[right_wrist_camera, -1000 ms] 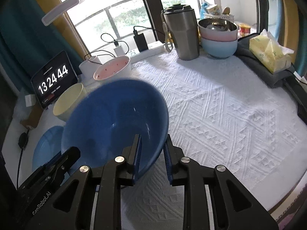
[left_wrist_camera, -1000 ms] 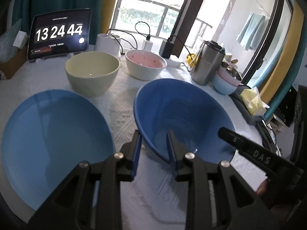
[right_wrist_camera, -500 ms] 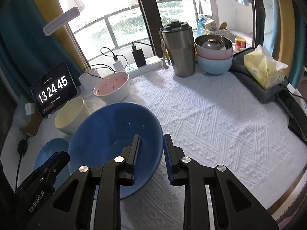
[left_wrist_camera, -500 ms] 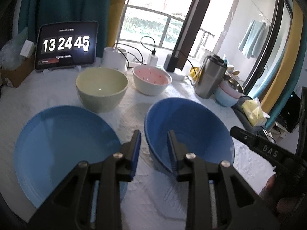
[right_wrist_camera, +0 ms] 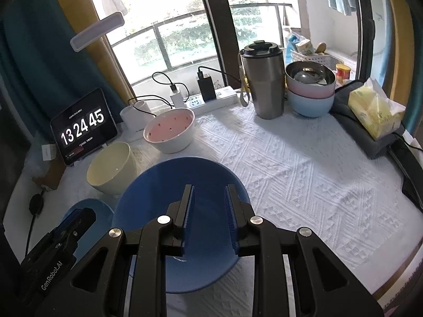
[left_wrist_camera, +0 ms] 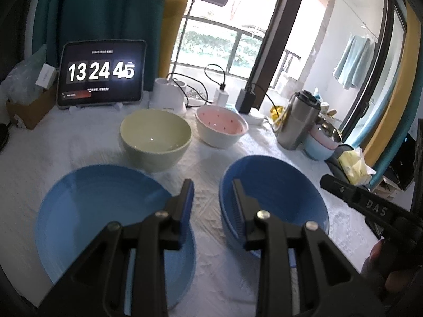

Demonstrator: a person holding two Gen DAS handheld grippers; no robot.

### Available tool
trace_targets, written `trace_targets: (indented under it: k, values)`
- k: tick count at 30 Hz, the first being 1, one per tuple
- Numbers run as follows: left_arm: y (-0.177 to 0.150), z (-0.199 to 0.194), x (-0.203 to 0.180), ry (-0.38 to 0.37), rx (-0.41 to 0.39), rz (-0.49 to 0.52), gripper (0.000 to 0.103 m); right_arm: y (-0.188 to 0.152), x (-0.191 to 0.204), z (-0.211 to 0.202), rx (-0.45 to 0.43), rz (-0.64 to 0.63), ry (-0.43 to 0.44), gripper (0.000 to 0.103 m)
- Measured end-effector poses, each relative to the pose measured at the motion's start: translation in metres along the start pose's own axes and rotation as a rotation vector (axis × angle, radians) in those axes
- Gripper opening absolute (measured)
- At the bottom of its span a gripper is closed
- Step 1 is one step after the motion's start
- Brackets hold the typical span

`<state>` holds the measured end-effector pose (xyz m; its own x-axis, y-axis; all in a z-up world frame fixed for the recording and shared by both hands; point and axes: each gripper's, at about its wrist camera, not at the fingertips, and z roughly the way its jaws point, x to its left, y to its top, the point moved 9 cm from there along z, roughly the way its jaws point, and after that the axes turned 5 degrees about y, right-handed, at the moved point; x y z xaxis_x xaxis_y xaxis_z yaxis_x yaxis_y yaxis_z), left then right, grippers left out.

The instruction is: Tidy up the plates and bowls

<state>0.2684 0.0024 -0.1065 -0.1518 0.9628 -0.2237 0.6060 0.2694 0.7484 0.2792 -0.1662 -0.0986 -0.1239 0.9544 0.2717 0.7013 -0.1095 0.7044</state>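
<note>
Gleaming deep blue bowl (right_wrist_camera: 169,192), upright

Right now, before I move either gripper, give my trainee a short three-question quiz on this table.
1. True or false: the right gripper is clamped on the deep blue bowl.
2. Which sits nearer the tablet clock: A) the pale yellow-green bowl B) the pink-lined white bowl?
3. Fill in: the flat blue plate lies to the ___ of the deep blue bowl in the left wrist view.

Key: 1 false, its jaws are open above the bowl; 2 A; 3 left.
</note>
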Motion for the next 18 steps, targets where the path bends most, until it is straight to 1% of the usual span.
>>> trace_targets:
  k: [7,18]
  values:
    - [0.011,0.004,0.014,0.018,-0.006,-0.016,0.031,0.010,0.011,0.006,0.000,-0.016,0.005,0.025]
    - [0.028,0.013,0.039,0.053,-0.019,-0.022,0.031,0.022,0.037,0.026,0.015,-0.040,0.024,0.025]
